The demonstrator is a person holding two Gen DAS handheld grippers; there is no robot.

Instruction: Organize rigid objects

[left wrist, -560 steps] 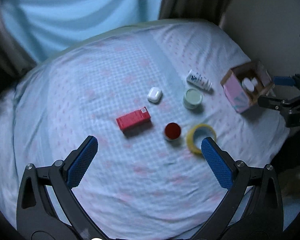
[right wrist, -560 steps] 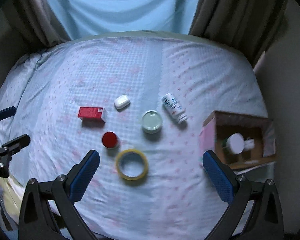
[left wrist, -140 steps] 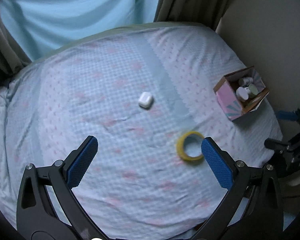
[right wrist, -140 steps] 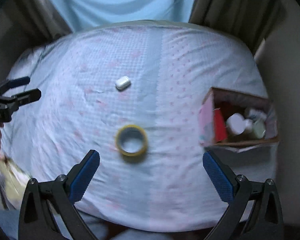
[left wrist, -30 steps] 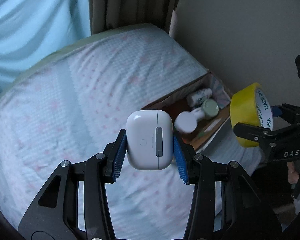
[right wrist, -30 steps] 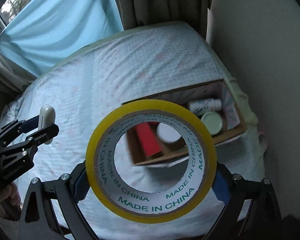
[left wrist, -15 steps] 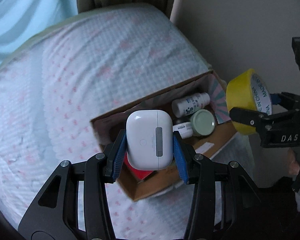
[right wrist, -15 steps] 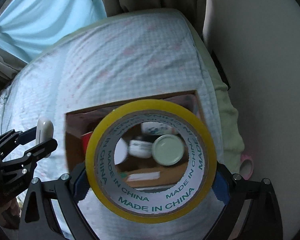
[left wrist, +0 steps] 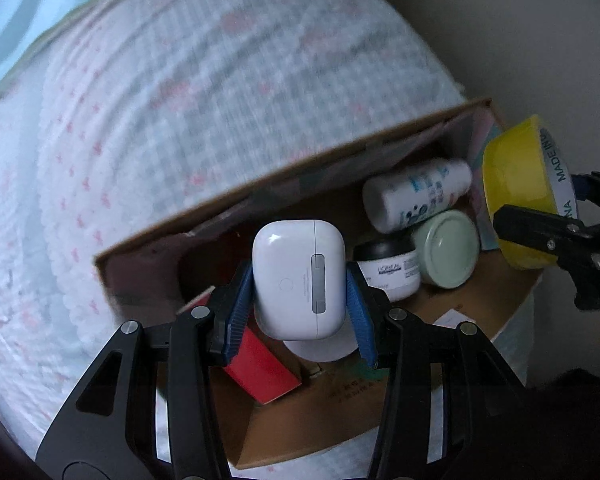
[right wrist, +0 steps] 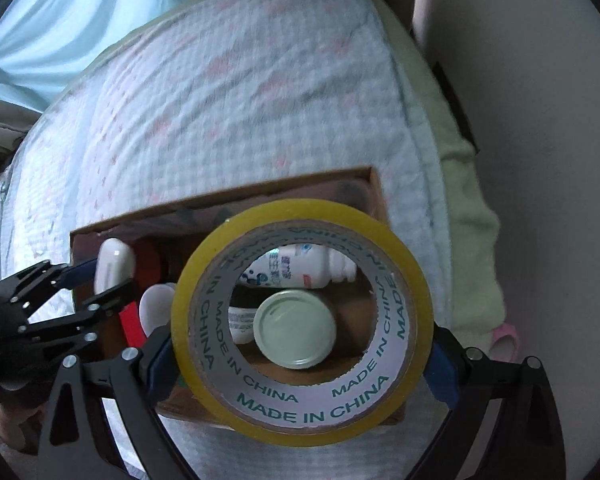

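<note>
Left tongs (left wrist: 300,300): closed on a white earbud charging case (left wrist: 299,278). The blue pads (left wrist: 240,308) press against the two narrow sides of the case. The case stands upright with its hinge face toward the camera. It is held above the left part of an open cardboard box (left wrist: 312,412), clear of the contents.

Right tongs (right wrist: 302,352): closed on a roll of yellow tape (right wrist: 302,322). The blue pads (right wrist: 440,368) grip the outer rim at the left and right sides. The roll faces the camera flat, and the grey core carries the print "MADE IN CHINA". The roll is held above the right part of the cardboard box (right wrist: 364,184). In the left wrist view the same roll of yellow tape (left wrist: 516,188) appears edge-on at the right rim of the box, clamped in the right tongs (left wrist: 540,216).

Box contents, left wrist view:
- a white bottle with blue print (left wrist: 416,194), lying on its side at the far right;
- a jar with a pale green lid (left wrist: 446,248), just below the bottle and touching it;
- a white jar with a black top marked L'OREAL (left wrist: 390,268), beside the green-lidded jar;
- a red carton (left wrist: 260,364), tilted at the left side;
- a white round lid (left wrist: 320,350), mostly hidden behind the charging case.

In the right wrist view, the green lid and the bottle show through the tape core, and the left tongs (right wrist: 100,280) hold the case at the left end of the box.

The box sits on a bed with a pale checked cover (left wrist: 160,100), near its edge beside the wall (left wrist: 520,40).
</note>
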